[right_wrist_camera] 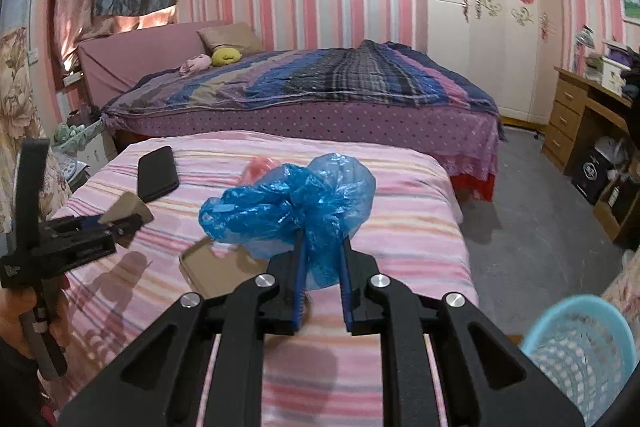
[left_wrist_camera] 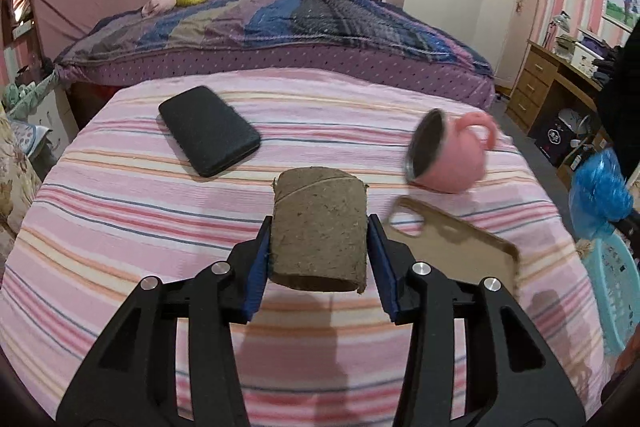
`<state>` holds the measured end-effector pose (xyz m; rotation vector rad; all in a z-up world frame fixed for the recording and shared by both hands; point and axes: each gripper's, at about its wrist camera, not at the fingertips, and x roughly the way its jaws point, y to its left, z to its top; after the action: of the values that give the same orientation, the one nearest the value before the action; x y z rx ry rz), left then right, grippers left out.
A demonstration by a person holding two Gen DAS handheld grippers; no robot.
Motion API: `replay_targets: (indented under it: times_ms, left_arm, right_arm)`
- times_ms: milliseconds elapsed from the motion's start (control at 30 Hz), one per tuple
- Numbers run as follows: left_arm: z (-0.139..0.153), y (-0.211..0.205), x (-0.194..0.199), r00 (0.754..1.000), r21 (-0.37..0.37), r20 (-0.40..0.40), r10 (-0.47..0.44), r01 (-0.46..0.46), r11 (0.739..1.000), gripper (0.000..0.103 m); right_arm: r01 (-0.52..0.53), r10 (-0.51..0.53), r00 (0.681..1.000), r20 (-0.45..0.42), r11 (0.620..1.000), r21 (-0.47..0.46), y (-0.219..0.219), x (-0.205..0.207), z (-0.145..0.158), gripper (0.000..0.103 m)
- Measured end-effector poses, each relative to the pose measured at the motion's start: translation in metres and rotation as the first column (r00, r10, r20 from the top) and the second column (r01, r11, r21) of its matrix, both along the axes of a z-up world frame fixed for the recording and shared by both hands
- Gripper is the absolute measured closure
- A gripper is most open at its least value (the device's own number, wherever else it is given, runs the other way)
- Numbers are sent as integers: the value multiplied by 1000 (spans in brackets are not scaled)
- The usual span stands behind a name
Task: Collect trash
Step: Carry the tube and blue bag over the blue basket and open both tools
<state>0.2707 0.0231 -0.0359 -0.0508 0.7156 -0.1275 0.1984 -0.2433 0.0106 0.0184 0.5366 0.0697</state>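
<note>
My left gripper is shut on a brown cardboard tube and holds it above the pink striped table cover. It shows from the side in the right wrist view, with the tube between its fingers. My right gripper is shut on a crumpled blue plastic bag, held above the table. The bag also shows at the right edge of the left wrist view. A light blue mesh basket stands on the floor to the right, also seen in the left wrist view.
On the table lie a black phone, a pink mug on its side and a tan phone case. A bed stands behind, a wardrobe and wooden desk to the right.
</note>
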Motion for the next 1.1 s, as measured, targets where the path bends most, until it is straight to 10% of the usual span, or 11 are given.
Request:
replay_targets:
  times_ms: [533,1100]
  left_arm:
    - [37,-161,-97,957,67,152,-246,238,969,58]
    - [2,-317,-129,898,-5,80,-433,435,900,57]
  right_arm:
    - [256,-257,966,27,966,20,-141,-87,-5,88]
    - [446,-446,893,-57,895,-25,-251,-145,-24,88]
